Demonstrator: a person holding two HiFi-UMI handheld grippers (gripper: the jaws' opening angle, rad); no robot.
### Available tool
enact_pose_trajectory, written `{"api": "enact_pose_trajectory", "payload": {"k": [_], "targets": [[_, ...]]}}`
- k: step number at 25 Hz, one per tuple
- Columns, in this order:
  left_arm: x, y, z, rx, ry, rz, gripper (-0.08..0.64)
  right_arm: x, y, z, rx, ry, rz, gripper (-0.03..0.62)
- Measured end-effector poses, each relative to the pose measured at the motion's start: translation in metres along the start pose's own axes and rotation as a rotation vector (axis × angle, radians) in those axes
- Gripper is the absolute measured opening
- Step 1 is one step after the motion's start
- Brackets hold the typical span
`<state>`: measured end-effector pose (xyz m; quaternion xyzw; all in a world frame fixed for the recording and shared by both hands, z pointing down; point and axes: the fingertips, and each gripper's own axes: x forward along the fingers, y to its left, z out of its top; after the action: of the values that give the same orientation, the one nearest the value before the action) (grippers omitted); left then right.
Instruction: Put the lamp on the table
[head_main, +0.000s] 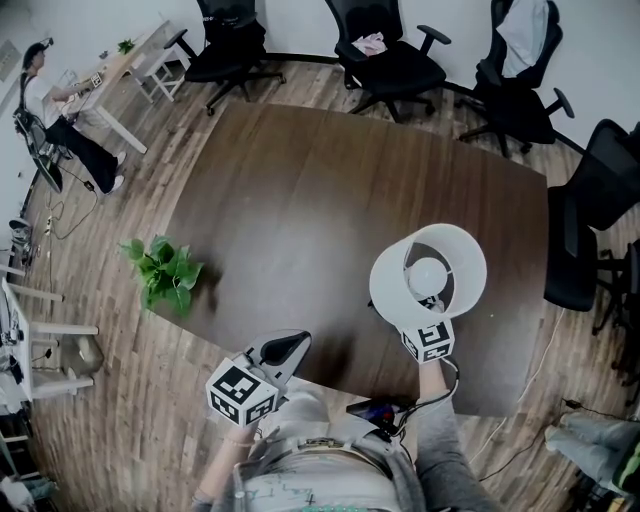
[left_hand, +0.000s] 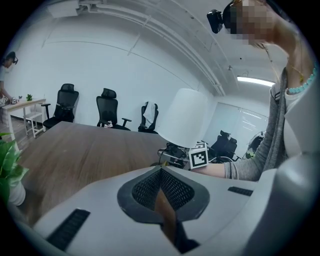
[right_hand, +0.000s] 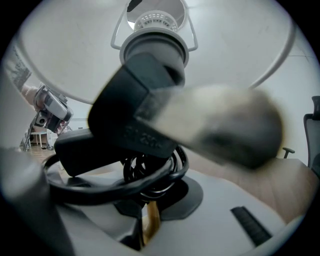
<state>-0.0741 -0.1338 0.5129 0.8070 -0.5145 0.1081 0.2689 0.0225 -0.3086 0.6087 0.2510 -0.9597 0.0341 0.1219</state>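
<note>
Here the lamp (head_main: 392, 292) hangs in the right gripper (head_main: 427, 330), over the near right part of the dark table (head_main: 300, 200). It is not far in from the edge closest to the person. Its long axis runs roughly upright. The white shade's (left_hand: 184, 117) open top faces the head camera, so the bulb (head_main: 428, 271) shows inside the ring. From the left gripper view the shade sits just above the right gripper's marker cube (left_hand: 198, 156) and leans a little. Whether the lamp's foot touches the table, I cannot tell.

In the right gripper view the socket (right_hand: 154, 37) is overhead and the lamp's black body (right_hand: 135, 120) slopes down from it toward the jaws. A coiled black cord (right_hand: 125, 175) is bunched directly over the right gripper (right_hand: 147, 217). Its jaws are pressed nearly together, clamped on the lamp's lower part under that coil, though the exact spot they pinch is buried by the cord.

The left gripper (head_main: 285, 348) hovers at the table's near edge, well apart from the lamp. Its jaws are closed together with nothing between them, as the left gripper view (left_hand: 161, 172) shows plainly.

A potted plant (head_main: 165, 270) stands near the table's left edge. Black office chairs (head_main: 385, 50) ring the far side. A person (head_main: 50, 110) sits at a light desk in the far left corner.
</note>
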Motion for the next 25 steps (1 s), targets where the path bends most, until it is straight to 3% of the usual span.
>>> {"api": "enact_pose_trajectory", "payload": {"k": [25], "targets": [[-0.0013, -0.0065, -0.0062, 0.004, 0.010, -0.022, 0.006, -0.0025, 0.0007, 0.0004, 0.003, -0.020, -0.021, 0.029]]}}
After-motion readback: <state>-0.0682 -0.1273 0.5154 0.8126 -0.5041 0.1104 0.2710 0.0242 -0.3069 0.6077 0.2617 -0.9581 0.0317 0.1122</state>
